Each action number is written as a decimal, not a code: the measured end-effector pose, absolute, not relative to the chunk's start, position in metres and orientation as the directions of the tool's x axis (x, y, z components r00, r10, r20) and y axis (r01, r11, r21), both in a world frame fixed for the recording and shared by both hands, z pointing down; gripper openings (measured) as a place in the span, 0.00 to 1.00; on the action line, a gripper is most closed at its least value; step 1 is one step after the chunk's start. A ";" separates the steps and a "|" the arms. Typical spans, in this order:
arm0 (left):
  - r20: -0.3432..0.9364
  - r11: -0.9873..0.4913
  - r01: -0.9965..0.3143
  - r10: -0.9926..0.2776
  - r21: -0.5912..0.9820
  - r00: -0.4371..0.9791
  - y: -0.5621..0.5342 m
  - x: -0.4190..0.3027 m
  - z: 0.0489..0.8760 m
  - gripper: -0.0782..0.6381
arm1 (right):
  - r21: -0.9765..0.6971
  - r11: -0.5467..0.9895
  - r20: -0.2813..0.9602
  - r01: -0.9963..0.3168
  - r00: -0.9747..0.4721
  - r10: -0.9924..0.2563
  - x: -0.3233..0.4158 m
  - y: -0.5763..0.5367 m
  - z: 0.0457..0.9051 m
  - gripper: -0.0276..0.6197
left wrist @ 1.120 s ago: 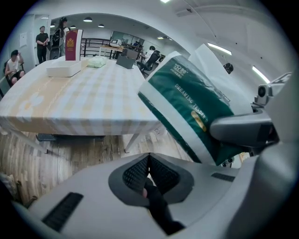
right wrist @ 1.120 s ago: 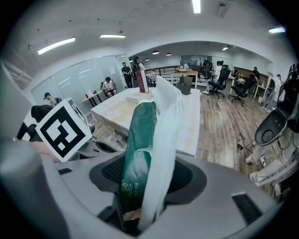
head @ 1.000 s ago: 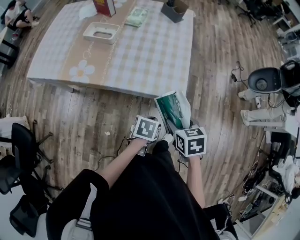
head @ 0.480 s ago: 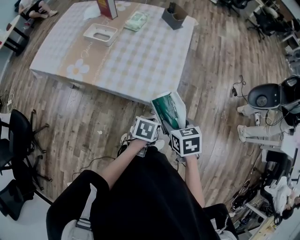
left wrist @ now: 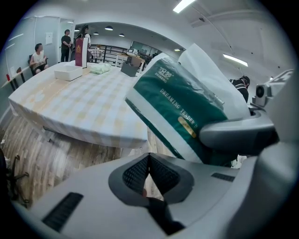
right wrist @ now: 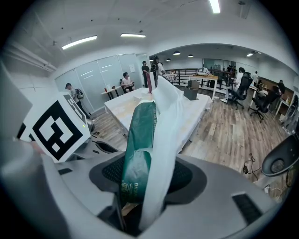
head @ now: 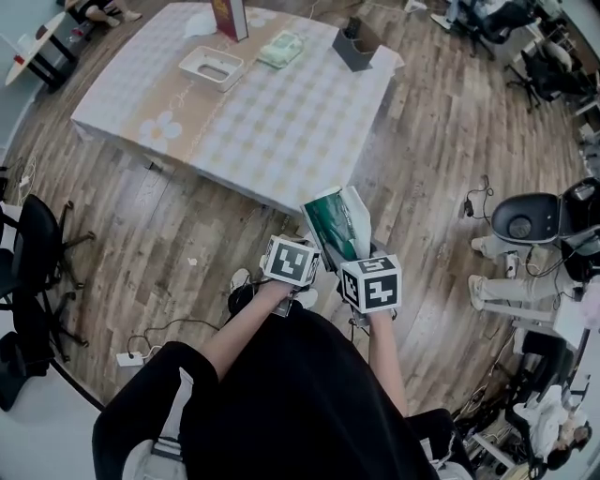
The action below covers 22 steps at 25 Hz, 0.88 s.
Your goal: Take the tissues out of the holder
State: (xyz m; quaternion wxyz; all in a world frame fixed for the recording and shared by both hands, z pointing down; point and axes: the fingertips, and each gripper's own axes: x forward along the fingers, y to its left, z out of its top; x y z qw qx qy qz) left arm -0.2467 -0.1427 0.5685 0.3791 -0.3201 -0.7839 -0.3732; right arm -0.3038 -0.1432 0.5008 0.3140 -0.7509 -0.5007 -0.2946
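A green tissue pack (head: 337,225) with white plastic at its end is held up over the wood floor, just off the table's near corner. My right gripper (head: 349,255) is shut on it; in the right gripper view the tissue pack (right wrist: 140,149) stands on edge between the pads of the right gripper (right wrist: 145,172). My left gripper (head: 300,247) is close beside it on the left, shut with nothing in it. In the left gripper view the left gripper (left wrist: 148,156) has its pads meeting, and the tissue pack (left wrist: 182,112) fills the right side. A white holder (head: 211,66) lies on the table's far part.
The checked table (head: 272,122) also carries a pale tissue pack (head: 281,49), a red upright box (head: 234,17) and a dark box (head: 356,45). Black chairs (head: 33,244) stand left, a dark office chair (head: 525,220) right. A cable and plug (head: 141,352) lie on the floor.
The table has drawn away toward the top of the head view and turned slightly. Both grippers stay side by side, the right one still holding the pack.
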 end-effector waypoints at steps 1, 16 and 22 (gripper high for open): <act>0.833 0.510 0.790 0.225 0.341 -0.505 -0.143 -0.247 0.568 0.12 | -0.178 -0.307 0.756 0.935 0.329 0.565 -0.305 -0.143 0.501 0.43; 0.837 0.460 0.823 0.256 0.334 -0.483 -0.121 -0.241 0.568 0.12 | -0.182 -0.333 0.761 0.925 0.347 0.548 -0.311 -0.116 0.509 0.43; 0.831 0.473 0.816 0.263 0.332 -0.490 -0.086 -0.244 0.564 0.12 | -0.178 -0.328 0.769 0.928 0.339 0.542 -0.312 -0.087 0.512 0.43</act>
